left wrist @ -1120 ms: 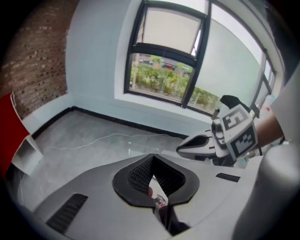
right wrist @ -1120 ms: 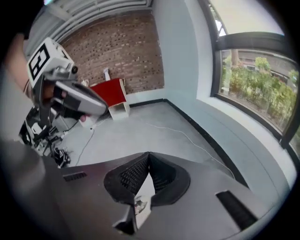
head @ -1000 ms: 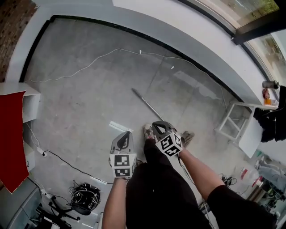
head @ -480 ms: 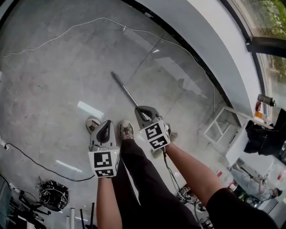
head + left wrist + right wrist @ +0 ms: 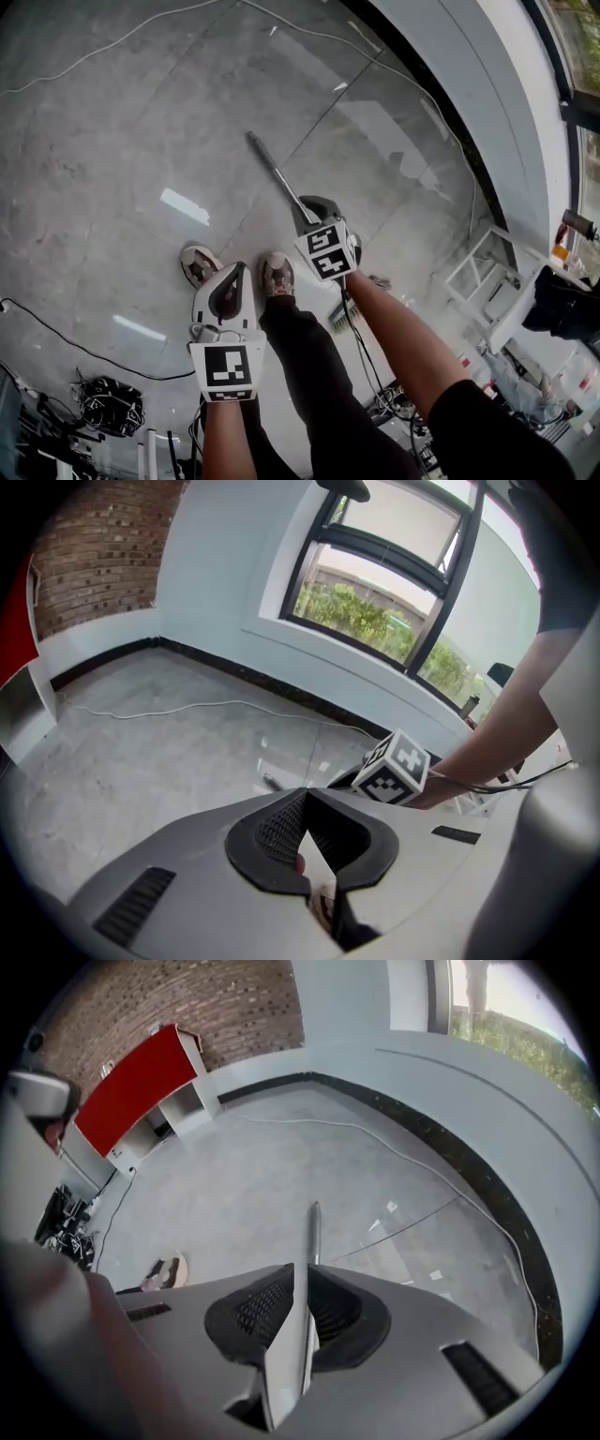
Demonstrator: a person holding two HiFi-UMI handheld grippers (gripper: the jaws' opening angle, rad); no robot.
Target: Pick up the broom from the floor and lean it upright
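left gripper (image 5: 303,794) had its jaws pressed together on nothing. right gripper (image 5: 307,206) was closed and empty too, hanging just over the broom (image 5: 274,171). the broom lay flat on the grey concrete floor (image 5: 112,141), with a slim grey metal handle and its bristle head beside the person's leg (image 5: 309,375).

left gripper (image 5: 234,277) and right gripper (image 5: 309,208) point down, both jaws closed.

Middle of broom (image 5: 274,173) handle tucked under right gripper (image 5: 312,214), bristles half behind right forearm (image 5: 398,333), left forearm (image 5: 225,441) chopped off at bottom edge
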